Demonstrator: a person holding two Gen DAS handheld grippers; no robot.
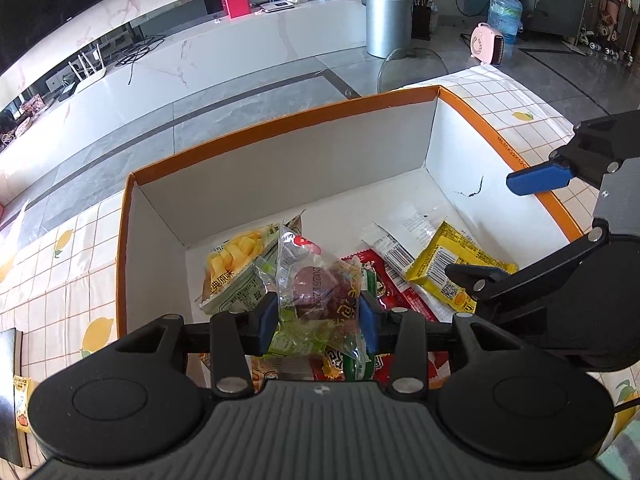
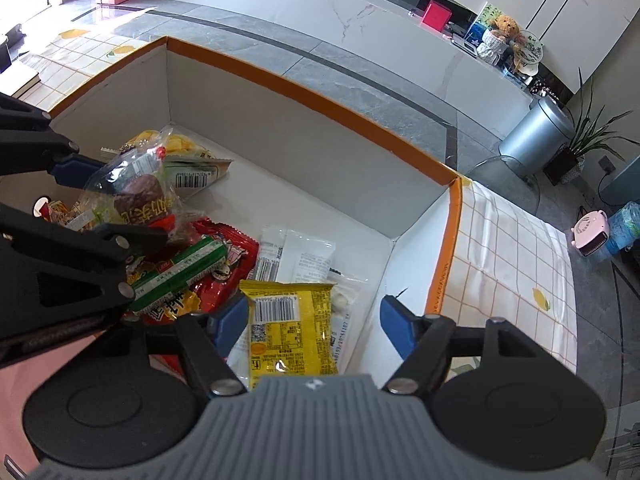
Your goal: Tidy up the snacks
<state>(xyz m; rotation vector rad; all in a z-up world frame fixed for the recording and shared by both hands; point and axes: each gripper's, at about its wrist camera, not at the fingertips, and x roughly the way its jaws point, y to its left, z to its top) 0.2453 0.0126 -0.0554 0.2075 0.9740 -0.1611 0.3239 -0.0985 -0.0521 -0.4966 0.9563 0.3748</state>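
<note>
A white box with an orange rim holds several snack packets. My left gripper is shut on a clear packet with a dark purple snack inside, held just above the pile. My right gripper is open at the box's right side. A yellow packet lies on the box floor between its blue pads, which do not press on it. A red packet, a white packet and a fries packet lie around.
The box stands on a checked lemon-print tablecloth. A dark book and a small snack pack lie left of the box. Beyond the table's far edge are grey floor, a glass side table and a metal bin.
</note>
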